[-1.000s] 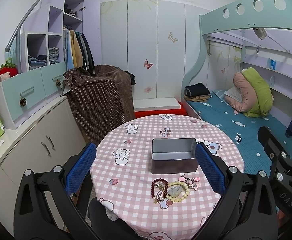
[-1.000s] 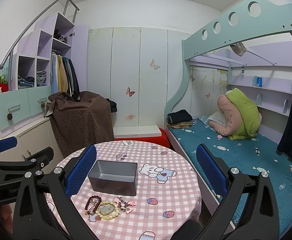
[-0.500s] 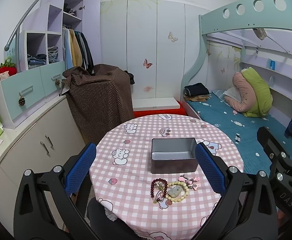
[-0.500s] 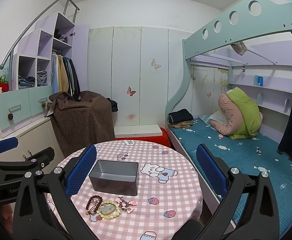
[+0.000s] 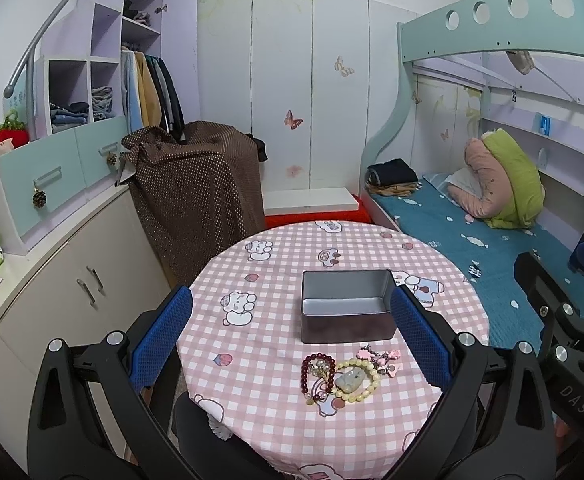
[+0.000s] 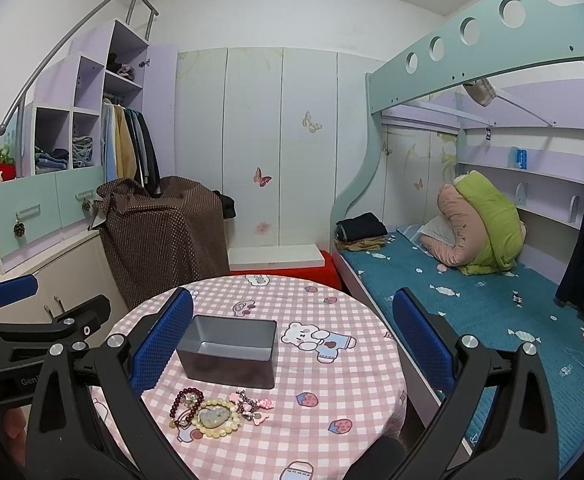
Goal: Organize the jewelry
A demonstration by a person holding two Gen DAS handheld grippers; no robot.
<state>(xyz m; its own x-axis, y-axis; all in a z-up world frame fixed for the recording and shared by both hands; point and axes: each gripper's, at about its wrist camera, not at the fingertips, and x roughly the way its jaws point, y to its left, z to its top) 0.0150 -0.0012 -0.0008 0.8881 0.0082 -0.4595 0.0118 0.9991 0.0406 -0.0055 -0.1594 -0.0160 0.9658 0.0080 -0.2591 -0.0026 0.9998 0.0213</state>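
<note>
Little change over last second: both views drift slightly, jewelry untouched, so sorting not begun. Left gripper spread wide, empty, above table. Right gripper likewise wide, holding nothing. Bracelets lie lower centre, just before empty tin.

We hold the left tongs wide apart above the desk. Between the blue pads we see a grey tin, and just before it a dark red bracelet, a yellow bracelet and pink charms.
</note>
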